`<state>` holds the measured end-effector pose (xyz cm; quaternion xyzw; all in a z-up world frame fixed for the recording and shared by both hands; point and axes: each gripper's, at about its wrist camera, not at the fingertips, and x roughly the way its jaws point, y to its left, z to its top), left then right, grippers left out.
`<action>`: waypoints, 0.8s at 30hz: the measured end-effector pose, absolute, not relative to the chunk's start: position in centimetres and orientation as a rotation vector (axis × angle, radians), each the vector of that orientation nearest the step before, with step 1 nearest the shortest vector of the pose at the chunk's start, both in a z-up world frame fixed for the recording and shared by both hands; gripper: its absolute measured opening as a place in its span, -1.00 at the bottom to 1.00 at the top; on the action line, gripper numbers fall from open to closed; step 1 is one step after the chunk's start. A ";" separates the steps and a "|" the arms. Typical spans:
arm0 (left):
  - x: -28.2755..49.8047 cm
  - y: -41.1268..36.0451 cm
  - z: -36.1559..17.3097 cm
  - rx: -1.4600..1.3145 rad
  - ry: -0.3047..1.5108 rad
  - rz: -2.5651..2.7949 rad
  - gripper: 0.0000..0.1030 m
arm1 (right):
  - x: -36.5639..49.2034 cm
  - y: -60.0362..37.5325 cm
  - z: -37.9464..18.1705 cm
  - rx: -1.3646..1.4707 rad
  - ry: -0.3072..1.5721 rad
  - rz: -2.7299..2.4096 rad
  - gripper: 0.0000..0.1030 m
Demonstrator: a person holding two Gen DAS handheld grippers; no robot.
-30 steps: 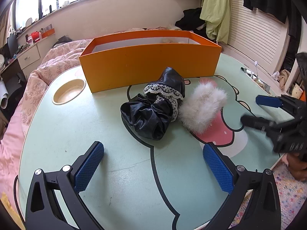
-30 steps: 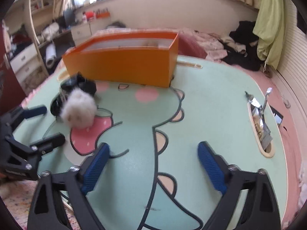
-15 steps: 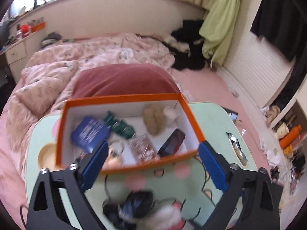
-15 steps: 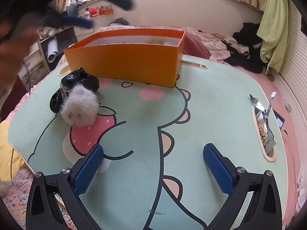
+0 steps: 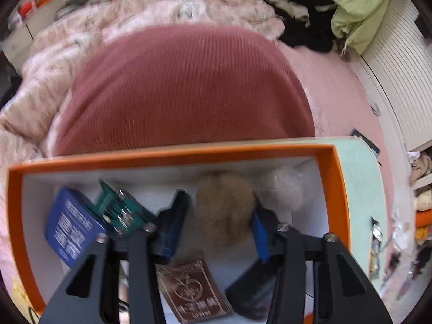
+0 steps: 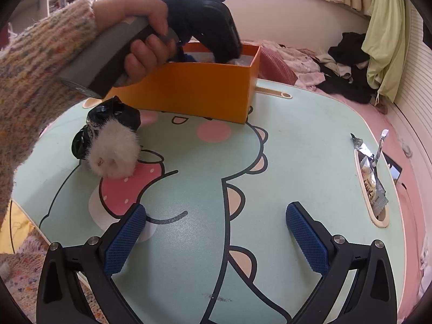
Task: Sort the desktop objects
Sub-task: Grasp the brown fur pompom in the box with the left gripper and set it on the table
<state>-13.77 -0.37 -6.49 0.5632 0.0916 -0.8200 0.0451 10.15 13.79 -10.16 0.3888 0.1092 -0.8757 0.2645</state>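
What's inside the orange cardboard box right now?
In the orange cardboard box: blue packet, green item, tan fluffy pompom between the left gripper fingers, white fluffy ball, brown card. Gripper hides the rest.

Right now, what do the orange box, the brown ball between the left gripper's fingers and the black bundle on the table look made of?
Orange box: likely matte cardboard, with thin flat walls and a white inside. Brown ball: fluffy fur or plush with a fuzzy outline. Black bundle: glossy satin-like fabric, wrinkled with bright highlights.
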 end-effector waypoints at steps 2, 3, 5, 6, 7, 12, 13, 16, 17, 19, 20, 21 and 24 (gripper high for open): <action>-13.5 -0.6 -6.0 1.706 0.301 -2.533 -0.50 | 10.2 13.8 -10.1 1.050 0.293 -2.367 1.00; -13.0 -0.8 -5.4 1.690 0.341 -2.569 -0.50 | 10.2 13.9 -10.1 1.050 0.293 -2.367 1.00; -11.4 -0.8 -3.4 1.643 0.397 -2.656 -0.50 | 10.2 13.9 -10.1 1.050 0.292 -2.367 1.00; -10.2 -0.8 -2.1 1.603 0.405 -2.710 -0.50 | 10.2 13.8 -10.1 1.050 0.293 -2.367 1.00; -8.8 -1.0 -0.8 1.553 0.411 -2.769 -0.50 | 10.2 13.8 -10.1 1.050 0.293 -2.368 1.00; 0.2 -2.5 3.7 1.320 0.515 -3.004 -0.50 | 10.2 13.9 -10.0 1.051 0.295 -2.368 1.00; 2.4 -2.8 3.8 1.282 0.500 -3.021 -0.50 | 10.2 13.9 -10.0 1.052 0.295 -2.368 1.00; 7.7 -4.0 2.7 1.197 0.418 -2.990 -0.50 | 10.3 13.9 -10.0 1.052 0.297 -2.368 1.00; 9.0 -4.5 2.1 1.185 0.402 -2.969 -0.50 | 10.3 13.9 -10.0 1.052 0.297 -2.369 1.00; 10.8 -5.4 0.6 1.188 0.399 -2.917 -0.50 | 10.2 13.9 -10.0 1.053 0.299 -2.369 1.00; 11.4 -5.8 -0.5 1.216 0.410 -2.897 -0.50 | 10.2 13.9 -10.0 1.054 0.300 -2.369 1.00; 12.2 -6.1 -1.8 1.267 0.423 -2.878 -0.50 | 10.2 13.9 -10.0 1.054 0.300 -2.370 1.00; 13.7 -5.2 -4.6 1.358 0.399 -2.828 -0.50 | 10.2 13.9 -10.0 1.056 0.301 -2.370 1.00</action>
